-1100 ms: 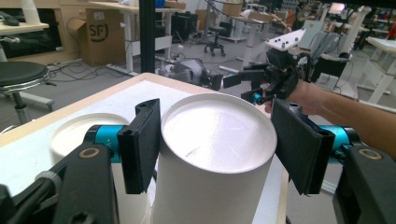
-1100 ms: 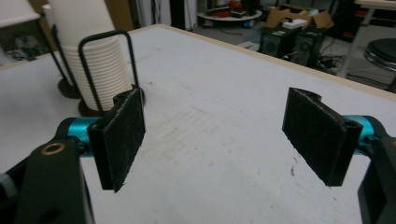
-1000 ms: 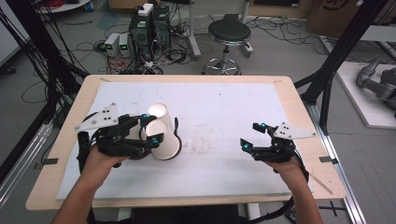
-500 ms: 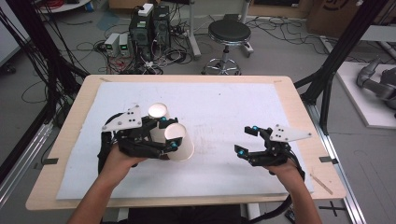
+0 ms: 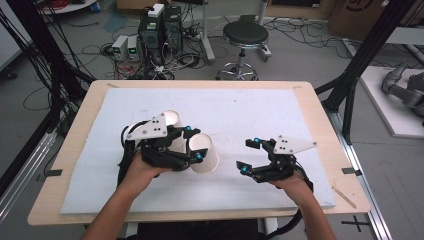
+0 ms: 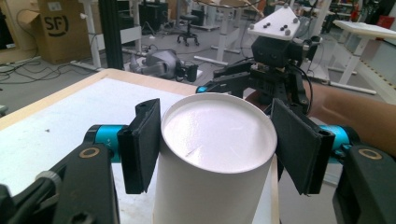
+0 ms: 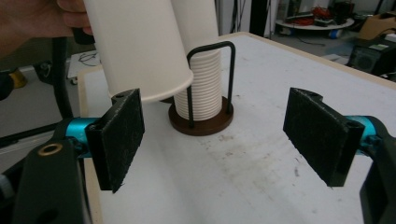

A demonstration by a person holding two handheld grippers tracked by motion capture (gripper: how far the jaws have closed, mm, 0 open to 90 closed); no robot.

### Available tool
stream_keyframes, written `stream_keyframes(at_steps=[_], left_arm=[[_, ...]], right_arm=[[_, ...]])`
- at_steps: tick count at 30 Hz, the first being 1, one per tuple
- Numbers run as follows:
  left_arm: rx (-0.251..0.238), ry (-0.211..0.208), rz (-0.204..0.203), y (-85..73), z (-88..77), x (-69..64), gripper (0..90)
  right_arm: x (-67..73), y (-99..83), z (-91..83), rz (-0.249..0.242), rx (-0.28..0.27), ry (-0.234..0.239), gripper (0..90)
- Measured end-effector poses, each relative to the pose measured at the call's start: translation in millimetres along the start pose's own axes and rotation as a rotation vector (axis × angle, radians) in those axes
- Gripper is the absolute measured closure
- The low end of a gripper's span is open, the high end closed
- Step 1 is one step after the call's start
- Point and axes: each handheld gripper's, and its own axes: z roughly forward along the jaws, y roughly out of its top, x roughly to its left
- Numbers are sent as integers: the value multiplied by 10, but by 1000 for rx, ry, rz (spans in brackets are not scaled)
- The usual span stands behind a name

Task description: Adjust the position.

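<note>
My left gripper (image 5: 194, 144) is shut on a white paper cup (image 5: 205, 156) and holds it above the white mat, closed bottom upward. In the left gripper view the two black pads flank the cup (image 6: 212, 154) just under its bottom disc. Behind it a stack of white cups (image 5: 171, 119) stands in a brown holder. In the right gripper view the held cup (image 7: 140, 46) hangs rim down, in front of the ribbed stack (image 7: 203, 84) inside a black wire loop on a round base (image 7: 201, 122). My right gripper (image 5: 249, 155) stands open to the right of the cup, nothing between its pads (image 7: 119, 140).
A white mat (image 5: 260, 112) covers most of the wooden table (image 5: 320, 120). Black frame posts (image 5: 365, 55) rise at both sides. On the floor beyond the far edge are a stool (image 5: 245, 37) and computer boxes (image 5: 157, 30). The left gripper view shows the right gripper (image 6: 275, 65) close ahead.
The left gripper has carried the cup to the right, away from the stack. The right gripper has moved left toward it, still open.
</note>
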Motion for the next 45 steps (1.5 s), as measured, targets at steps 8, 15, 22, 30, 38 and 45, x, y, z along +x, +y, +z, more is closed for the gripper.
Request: stream_keyframes(at_steps=[8,15,22,30,38,45], left_arm=[[-3,-17,6,-17,110,-17,355],[5,-32,9,-34,211,-18,355],[13,-42,13,-45,278,-2,356],[12,-59,12,-53,362,27,357],[16,-90,20,-59,406,7,357],[24,-96,18,-64,391,-7,358]], right_arm=[[32,24,106,-5,5,47,209],[72,42,214,-11,6,88,209],[90,61,307,-16,3,117,209],[85,77,381,-38,7,142,208],[68,72,440,-47,13,177,209],[82,78,457,-79,17,210,275]])
